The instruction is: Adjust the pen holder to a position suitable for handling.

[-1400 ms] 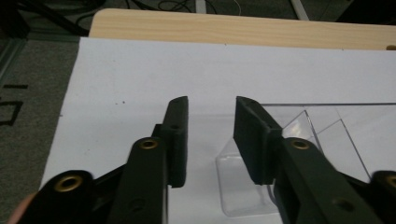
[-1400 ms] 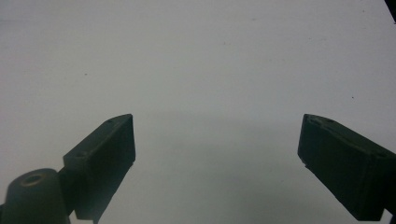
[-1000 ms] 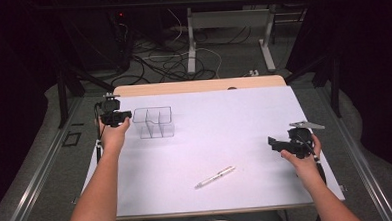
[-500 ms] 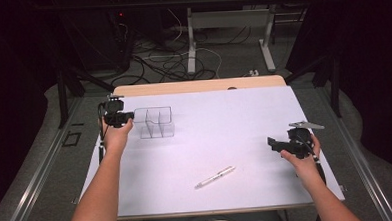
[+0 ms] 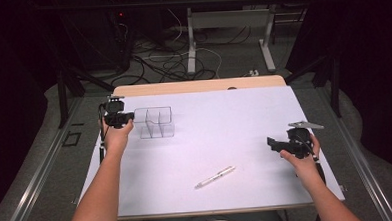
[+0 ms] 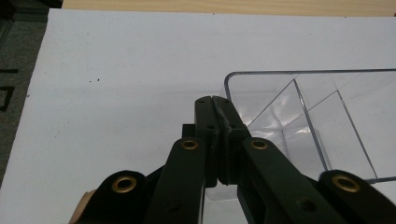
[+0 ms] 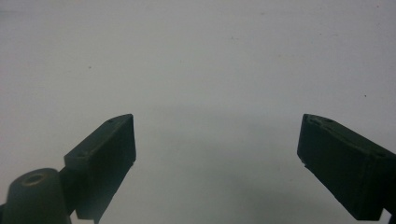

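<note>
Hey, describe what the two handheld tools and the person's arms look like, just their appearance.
Both tools are black. The left tool has flat linked arms joined by brass-coloured rivets, ending in narrow straight tips. The right tool shows two chunky black wedge-shaped pads. In the high view, the right tool carries a grey three-cornered plate on top, and a dark cable hangs from the left one. The forearms are bare, with no sleeves showing.

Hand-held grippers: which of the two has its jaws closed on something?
The left hand-held gripper: its jaws pinch the wall of the clear divided box. The right hand-held gripper has jaws wide apart over bare table.
</note>
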A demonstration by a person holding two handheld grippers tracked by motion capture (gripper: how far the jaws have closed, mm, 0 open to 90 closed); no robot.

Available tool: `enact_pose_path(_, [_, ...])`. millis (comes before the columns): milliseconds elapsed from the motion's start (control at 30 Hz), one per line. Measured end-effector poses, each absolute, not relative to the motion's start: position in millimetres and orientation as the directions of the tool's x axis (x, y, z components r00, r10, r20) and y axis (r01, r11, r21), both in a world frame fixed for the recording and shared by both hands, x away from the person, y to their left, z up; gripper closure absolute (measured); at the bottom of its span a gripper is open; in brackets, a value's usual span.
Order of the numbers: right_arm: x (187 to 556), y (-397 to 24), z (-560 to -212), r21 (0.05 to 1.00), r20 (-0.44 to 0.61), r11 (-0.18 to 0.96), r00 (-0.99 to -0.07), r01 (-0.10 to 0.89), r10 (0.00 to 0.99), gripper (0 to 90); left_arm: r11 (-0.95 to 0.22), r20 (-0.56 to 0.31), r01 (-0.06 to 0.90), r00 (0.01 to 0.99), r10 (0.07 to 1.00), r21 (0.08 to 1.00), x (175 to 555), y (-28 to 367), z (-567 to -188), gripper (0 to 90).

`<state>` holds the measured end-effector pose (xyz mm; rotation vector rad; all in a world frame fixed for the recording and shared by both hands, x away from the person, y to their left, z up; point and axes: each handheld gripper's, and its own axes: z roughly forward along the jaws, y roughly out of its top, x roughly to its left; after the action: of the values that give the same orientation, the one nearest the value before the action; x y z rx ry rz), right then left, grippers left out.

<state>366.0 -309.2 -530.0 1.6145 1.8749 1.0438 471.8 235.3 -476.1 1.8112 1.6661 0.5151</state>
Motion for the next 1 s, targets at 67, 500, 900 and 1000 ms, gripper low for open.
enact_pose_path(67, [366.2, -309.1, -530.1, 0.779, 0.137, 0.027, -0.212, 0.626, 0.968, 11.1, -0.012, -0.122, 0.744, 0.126, 0.984, 0.668, 471.8, 235.0, -476.1, 89.7])
enact_pose_path(500, [366.7, -307.7, -531.2, 0.776, 0.140, 0.027, -0.214, 0.631, 0.967, 11.3, -0.024, -0.132, 0.751, 0.147, 0.980, 0.660, 471.5, 219.9, -475.3, 89.7])
enact_pose_path(900, [366.7, -307.2, -532.0, 0.772, 0.139, 0.031, -0.217, 0.635, 0.966, 11.6, -0.072, -0.133, 0.785, 0.194, 0.972, 0.615, 477.9, 190.6, -470.2, 89.7])
enact_pose_path(1000, [366.8, -307.1, -532.3, 0.771, 0.140, 0.032, -0.218, 0.636, 0.966, 11.9, -0.082, -0.132, 0.786, 0.204, 0.970, 0.613, 478.1, 182.4, -469.9, 89.7])
